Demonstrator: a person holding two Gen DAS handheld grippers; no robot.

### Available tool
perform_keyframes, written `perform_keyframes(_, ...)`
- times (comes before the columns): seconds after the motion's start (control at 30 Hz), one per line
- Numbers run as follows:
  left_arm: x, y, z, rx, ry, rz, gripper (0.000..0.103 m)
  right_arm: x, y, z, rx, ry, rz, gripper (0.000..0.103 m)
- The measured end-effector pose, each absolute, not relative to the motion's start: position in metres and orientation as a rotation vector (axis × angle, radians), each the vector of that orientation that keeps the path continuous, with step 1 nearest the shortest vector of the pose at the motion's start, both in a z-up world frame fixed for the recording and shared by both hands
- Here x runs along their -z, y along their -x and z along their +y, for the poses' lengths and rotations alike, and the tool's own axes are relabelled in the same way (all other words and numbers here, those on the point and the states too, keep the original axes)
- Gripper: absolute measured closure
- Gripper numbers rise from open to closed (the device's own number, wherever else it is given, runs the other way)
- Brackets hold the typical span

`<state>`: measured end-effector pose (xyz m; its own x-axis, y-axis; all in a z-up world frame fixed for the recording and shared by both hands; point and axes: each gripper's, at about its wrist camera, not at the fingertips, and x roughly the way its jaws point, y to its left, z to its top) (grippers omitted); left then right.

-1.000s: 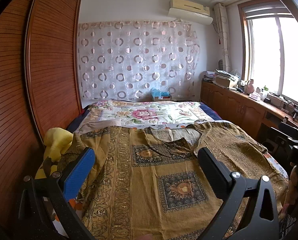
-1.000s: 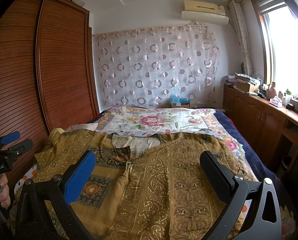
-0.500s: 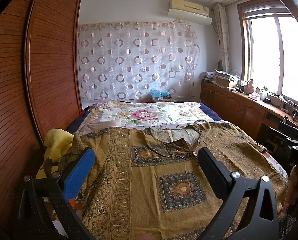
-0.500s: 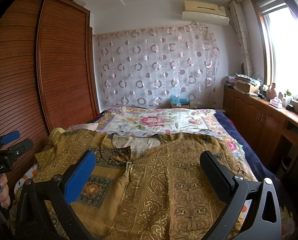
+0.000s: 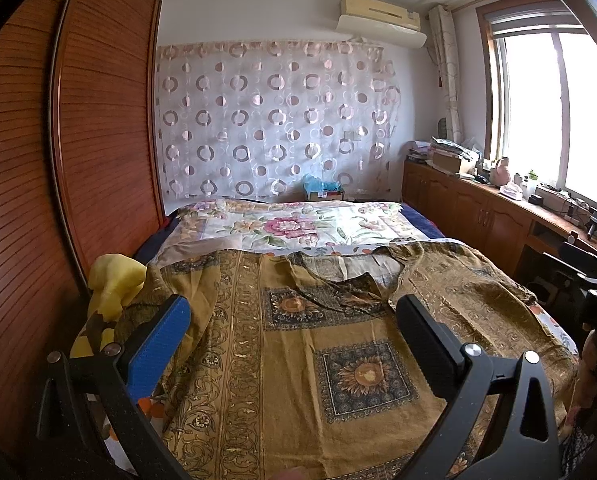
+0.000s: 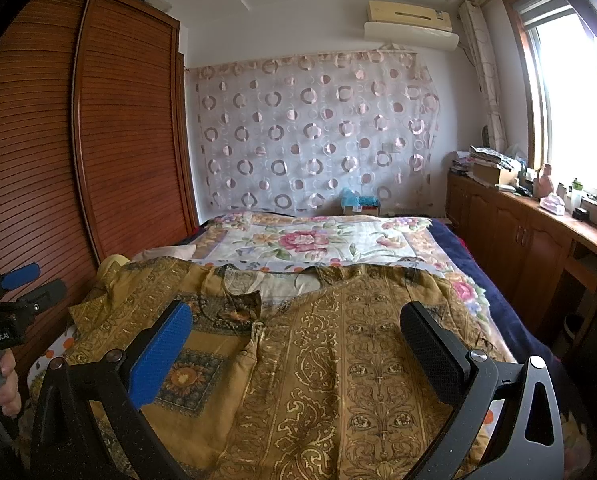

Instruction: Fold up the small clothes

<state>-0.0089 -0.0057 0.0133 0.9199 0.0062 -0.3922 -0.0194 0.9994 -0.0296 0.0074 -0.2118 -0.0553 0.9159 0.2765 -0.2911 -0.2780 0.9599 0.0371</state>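
Observation:
A gold-brown patterned garment (image 5: pixel 306 344) lies spread flat on the bed, neck opening toward the far end; it also shows in the right wrist view (image 6: pixel 330 352). My left gripper (image 5: pixel 294 320) is open and empty, held above the garment's left half. My right gripper (image 6: pixel 298 328) is open and empty, held above the garment's right half. The left gripper also shows at the left edge of the right wrist view (image 6: pixel 18 292), held by a hand. The right gripper shows at the right edge of the left wrist view (image 5: pixel 594 292).
A floral bedspread (image 5: pixel 298 228) covers the far half of the bed. A yellow cloth (image 5: pixel 110 284) lies at the bed's left edge beside the wooden wardrobe (image 5: pixel 70 160). A low wooden cabinet (image 6: pixel 530 240) with clutter runs along the right wall under the window.

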Motion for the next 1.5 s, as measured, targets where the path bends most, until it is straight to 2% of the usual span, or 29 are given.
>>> perform_keyframes(1.0,-0.011,0.007,-0.004,-0.015,0.028,0.411,0.0,0.056,-0.009,-0.211,-0.297,0.009,0.307,0.0)
perform_keyframes(1.5,0.028,-0.003,0.062,-0.115,0.014,0.53,0.0,0.066,-0.025,-0.205,-0.379,0.046,0.383,0.0)
